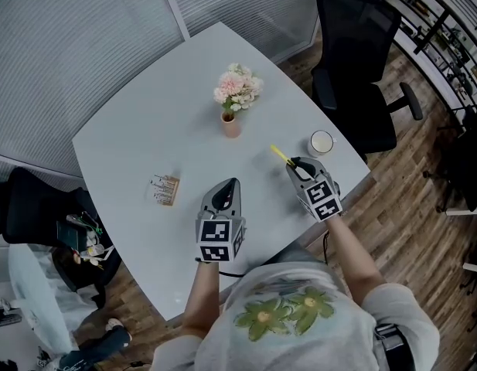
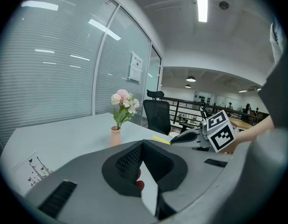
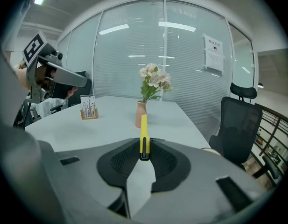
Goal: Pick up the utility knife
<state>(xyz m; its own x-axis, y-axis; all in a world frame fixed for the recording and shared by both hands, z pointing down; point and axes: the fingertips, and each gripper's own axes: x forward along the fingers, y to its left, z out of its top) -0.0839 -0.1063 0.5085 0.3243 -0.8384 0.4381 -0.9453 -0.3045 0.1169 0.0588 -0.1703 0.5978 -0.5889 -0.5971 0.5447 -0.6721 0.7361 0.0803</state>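
Right gripper [image 3: 144, 154] tight on the yellow utility knife [image 3: 144, 127]; left gripper [image 2: 143, 144] pressed together, empty.

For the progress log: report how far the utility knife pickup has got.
Done: the right gripper is shut on the yellow utility knife, which sticks out ahead of it. In hand: the knife looks clear of the white table, held above it. Left: little, perhaps carrying it higher. The left gripper is shut and empty, taking no part.
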